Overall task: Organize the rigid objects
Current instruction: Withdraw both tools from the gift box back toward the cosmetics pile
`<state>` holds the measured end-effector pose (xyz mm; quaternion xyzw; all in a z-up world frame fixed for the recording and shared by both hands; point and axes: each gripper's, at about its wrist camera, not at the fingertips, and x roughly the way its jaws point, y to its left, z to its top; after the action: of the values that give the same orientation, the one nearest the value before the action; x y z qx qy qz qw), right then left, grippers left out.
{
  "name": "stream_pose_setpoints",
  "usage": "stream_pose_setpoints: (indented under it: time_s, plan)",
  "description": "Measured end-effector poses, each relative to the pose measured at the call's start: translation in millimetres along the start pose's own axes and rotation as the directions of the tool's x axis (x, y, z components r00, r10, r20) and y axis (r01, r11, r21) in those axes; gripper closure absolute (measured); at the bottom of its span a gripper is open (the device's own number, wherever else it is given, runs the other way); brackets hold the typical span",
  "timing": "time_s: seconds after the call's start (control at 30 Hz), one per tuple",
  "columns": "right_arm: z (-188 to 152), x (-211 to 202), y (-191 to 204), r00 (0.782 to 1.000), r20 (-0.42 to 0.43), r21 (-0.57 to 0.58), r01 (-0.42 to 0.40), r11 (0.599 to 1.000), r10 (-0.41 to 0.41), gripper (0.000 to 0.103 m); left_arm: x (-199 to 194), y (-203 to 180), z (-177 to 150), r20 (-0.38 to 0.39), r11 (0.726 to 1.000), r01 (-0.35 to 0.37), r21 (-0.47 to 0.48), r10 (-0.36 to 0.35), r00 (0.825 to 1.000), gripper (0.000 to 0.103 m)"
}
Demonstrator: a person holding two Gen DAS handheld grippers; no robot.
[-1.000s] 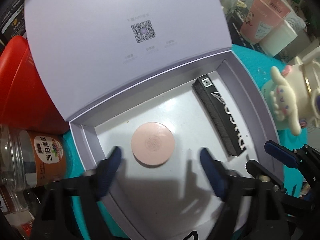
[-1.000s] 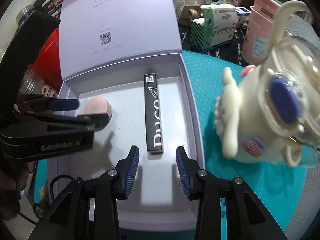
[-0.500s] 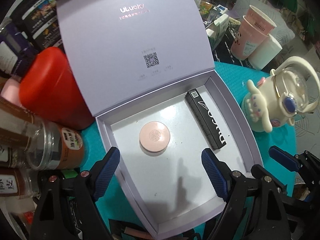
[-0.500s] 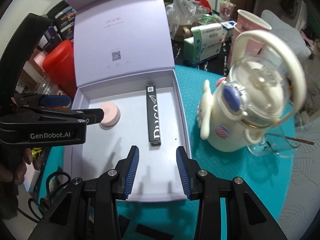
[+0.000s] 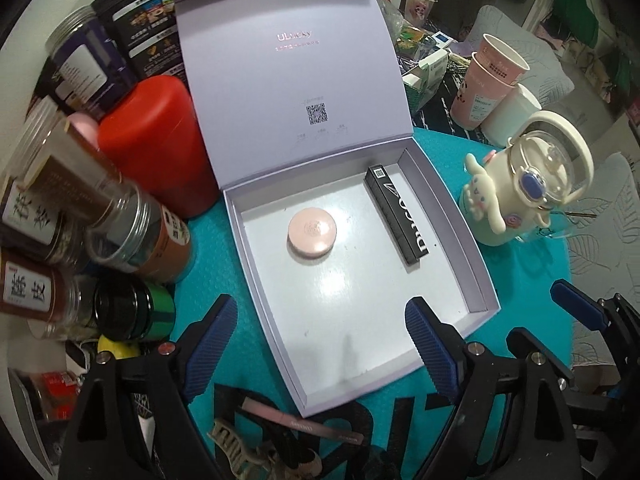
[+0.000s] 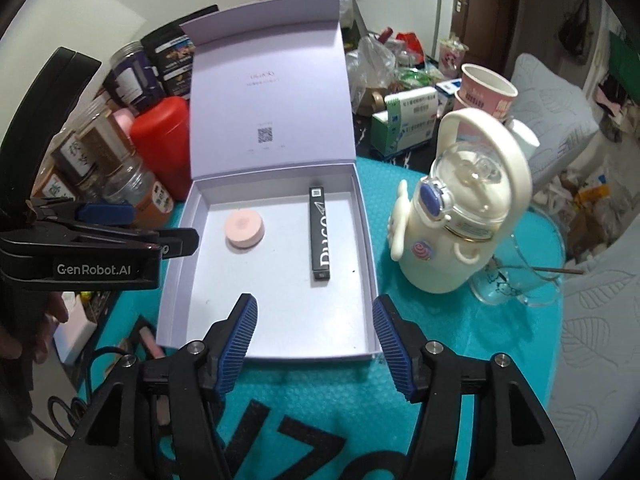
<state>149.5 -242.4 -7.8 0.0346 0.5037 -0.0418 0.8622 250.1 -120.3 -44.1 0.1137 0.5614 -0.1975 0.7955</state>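
A lilac box [image 5: 472, 236] [image 6: 366, 224] lies open on the teal mat, its lid standing up behind. Inside lie a round pink compact [image 5: 312, 231] [image 6: 245, 229] at the left and a long black stick box [image 5: 398, 215] [image 6: 319, 234] at the right. My left gripper [image 5: 320, 344] is open and empty, raised above the box's near edge. It also shows in the right wrist view [image 6: 120, 224] at the left. My right gripper [image 6: 316, 340] is open and empty above the box's near edge. Its blue fingers [image 5: 576, 308] show in the left wrist view.
A cream character bottle [image 5: 524, 196] [image 6: 460, 216] stands right of the box beside a clear glass [image 6: 504, 284]. A red canister [image 5: 156, 148] and several jars [image 5: 120, 236] crowd the left. Pink paper cups [image 5: 488, 76] stand behind. A hair claw [image 5: 240, 448] and pink stick [image 5: 304, 426] lie near.
Both grippers have drawn back and up from the box, so more of the table shows. The right gripper's jaws have opened wider. The compact and black stick box have not moved.
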Motion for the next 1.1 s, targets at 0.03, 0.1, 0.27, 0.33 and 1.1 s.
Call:
stream_pose_setpoints:
  time_s: [0.03, 0.1, 0.27, 0.33, 1.1]
  plan:
    - [-1.8, -3.1, 0.3, 1.0, 0.004, -0.001, -0.002, 1.0, 0.002, 0.043, -2.7, 0.3, -3.2, 0.003, 1.0, 0.005, -0.006, -0.005, 1.0, 0.017]
    - [-5.1, -8.8, 0.7, 1.0, 0.013, -0.001, -0.011, 1.0, 0.011, 0.043, -9.2, 0.3, -10.1, 0.016, 1.0, 0.003, -0.018, -0.003, 1.0, 0.017]
    - [-14.3, -24.8, 4.5, 0.998, 0.047, -0.025, -0.031, 0.999, 0.032, 0.043, -29.1, 2.0, -29.4, 0.051, 0.999, 0.004, -0.051, -0.001, 0.999, 0.017]
    - [-17.7, -30.9, 6.1, 0.998, 0.059, -0.042, -0.036, 0.998, 0.038, 0.043, -36.3, 2.3, -38.0, 0.061, 0.998, -0.003, -0.065, 0.007, 0.998, 0.017]
    - [-79.6, -85.6, 19.1, 0.981, 0.096, -0.167, -0.152, 0.974, 0.169, 0.043, -99.7, -5.7, -144.6, 0.151, 0.969, -0.069, -0.235, 0.107, 0.983, 0.017]
